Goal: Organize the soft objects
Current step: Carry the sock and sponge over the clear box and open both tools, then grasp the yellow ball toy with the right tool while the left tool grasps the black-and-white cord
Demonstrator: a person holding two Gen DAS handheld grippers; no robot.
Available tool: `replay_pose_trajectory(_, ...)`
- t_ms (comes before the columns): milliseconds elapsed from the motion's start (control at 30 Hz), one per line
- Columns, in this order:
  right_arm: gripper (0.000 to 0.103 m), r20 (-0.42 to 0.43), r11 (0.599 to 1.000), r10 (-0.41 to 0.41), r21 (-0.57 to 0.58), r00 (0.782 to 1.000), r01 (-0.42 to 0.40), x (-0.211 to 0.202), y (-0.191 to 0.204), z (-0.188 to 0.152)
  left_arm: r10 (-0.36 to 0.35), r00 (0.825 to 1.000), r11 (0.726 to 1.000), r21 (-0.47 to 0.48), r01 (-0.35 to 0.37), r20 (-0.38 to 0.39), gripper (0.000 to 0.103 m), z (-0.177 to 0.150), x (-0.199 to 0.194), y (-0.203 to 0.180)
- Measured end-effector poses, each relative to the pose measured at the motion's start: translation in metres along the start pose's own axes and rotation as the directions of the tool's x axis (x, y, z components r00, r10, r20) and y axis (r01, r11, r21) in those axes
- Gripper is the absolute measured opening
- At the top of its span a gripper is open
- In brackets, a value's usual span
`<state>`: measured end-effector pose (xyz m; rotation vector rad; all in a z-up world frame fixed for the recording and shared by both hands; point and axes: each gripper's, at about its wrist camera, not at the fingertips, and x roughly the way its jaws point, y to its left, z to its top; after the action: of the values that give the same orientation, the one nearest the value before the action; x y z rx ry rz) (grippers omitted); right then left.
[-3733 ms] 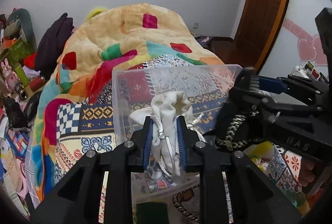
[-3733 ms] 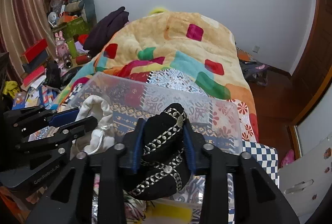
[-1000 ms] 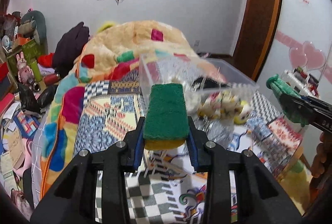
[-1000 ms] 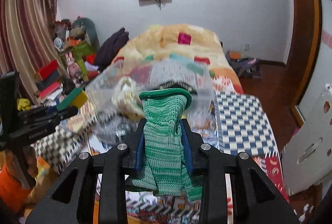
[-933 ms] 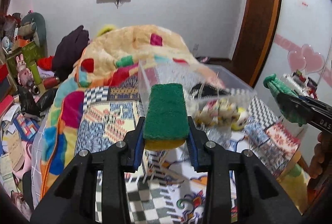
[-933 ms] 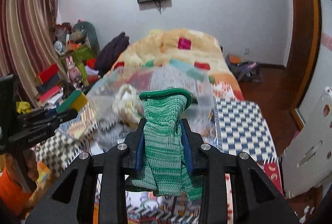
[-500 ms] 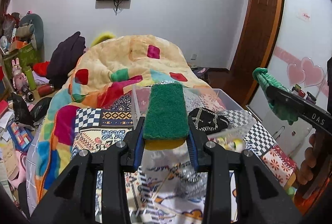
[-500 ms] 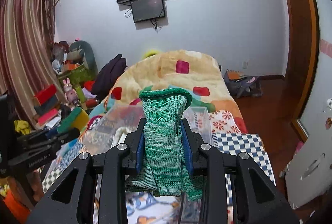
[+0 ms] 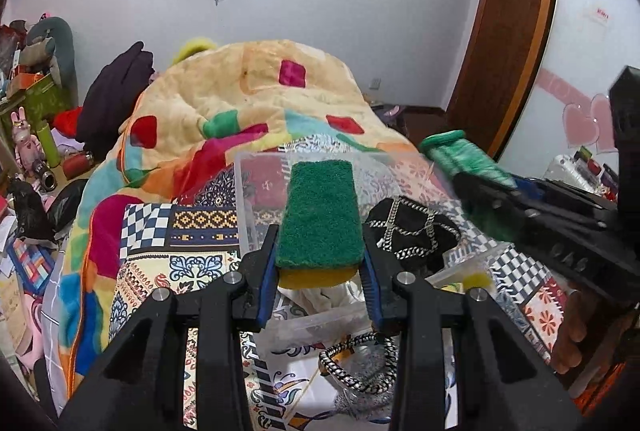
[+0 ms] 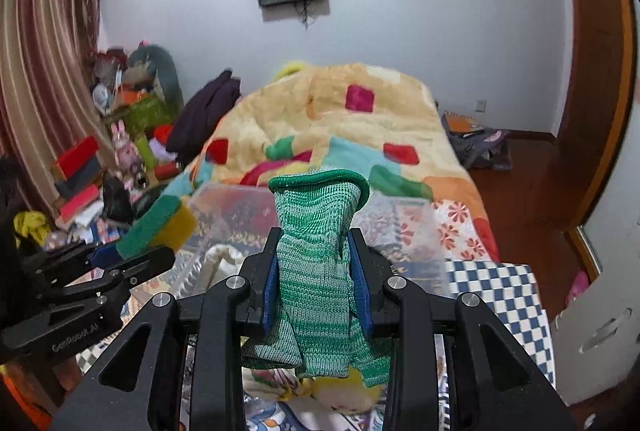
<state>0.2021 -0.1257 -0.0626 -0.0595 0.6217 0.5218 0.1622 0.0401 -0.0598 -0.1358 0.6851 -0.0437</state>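
— Left wrist view?
— The left tongs [image 9: 320,263] are clamped on a green-and-yellow sponge [image 9: 321,220], held above the clear plastic bin [image 9: 256,187] on the bed (a black studded pouch [image 9: 412,227] lies inside).
— Right wrist view?
— The right tongs [image 10: 316,279] are clamped on a green knit glove [image 10: 320,271], held over the same bin [image 10: 240,203]; the sponge [image 10: 158,223] shows at left.

The sponge [image 9: 320,219] has a rough, fibrous green scouring face over smooth yellow foam. The green glove [image 10: 316,271] is ribbed knit cloth, matt. The storage bin [image 9: 256,191] is clear, glossy plastic. Both grippers [image 9: 320,295] [image 10: 316,291] are matt black plastic with bright metal screws. The bedspread [image 9: 248,111] looks soft, fleecy cloth.
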Motion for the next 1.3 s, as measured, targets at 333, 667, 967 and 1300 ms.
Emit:
replay_pose_trajectory(333,0.031,-0.147,0.999,0.012,-0.029,0.989,-0.016,0.039,-0.001,-0.009,0.013,0.998,0.999,0.035,-0.011,-0.059,0.038,-0.004,0.019,-0.005)
replay_pose_trajectory(667,0.054,-0.119,0.997,-0.025,-0.070,0.993,0.017,0.021,0.001,-0.009,-0.001,1.000,0.998,0.067,0.003,-0.024,0.053,-0.006,-0.003,-0.012)
replay_pose_trajectory(967,0.068,-0.002,0.999,-0.027,-0.041,1.000,0.027,-0.027,-0.009,-0.009,-0.037,0.999,0.994,0.105,0.035,0.020,0.065,-0.018,-0.035,-0.025)
replay_pose_trajectory(1300,0.068,-0.041,0.998,-0.057,-0.023,0.998,0.056,-0.035,-0.022,-0.040,-0.065,0.994,0.991,0.112,0.075,-0.091,0.065,-0.059,-0.022,-0.029)
